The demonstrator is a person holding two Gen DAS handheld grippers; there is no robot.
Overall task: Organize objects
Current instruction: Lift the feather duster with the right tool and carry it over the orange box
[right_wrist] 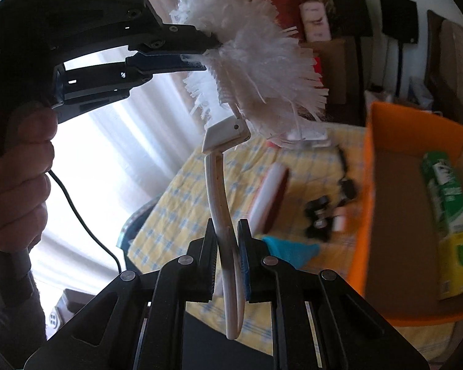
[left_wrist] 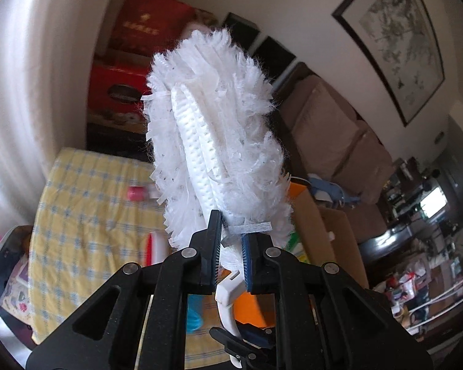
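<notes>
Duster (right_wrist: pixel 250 61) fluffy white, curved plastic handle | my left gripper (right_wrist: pixel 205 55) pinches its fringe | my right gripper (right_wrist: pixel 227 246) clamps handle

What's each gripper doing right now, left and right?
Left gripper: closed on the fluffy white head of the white plastic-handled duster.
Right gripper: closed on that duster's curved handle.

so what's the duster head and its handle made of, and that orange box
Duster head: soft white fibre strips, frayed and fluffy, probably synthetic. Handle: smooth glossy white, looks like moulded plastic. Orange box: matte, brown inside with folded flaps, likely cardboard.
</notes>
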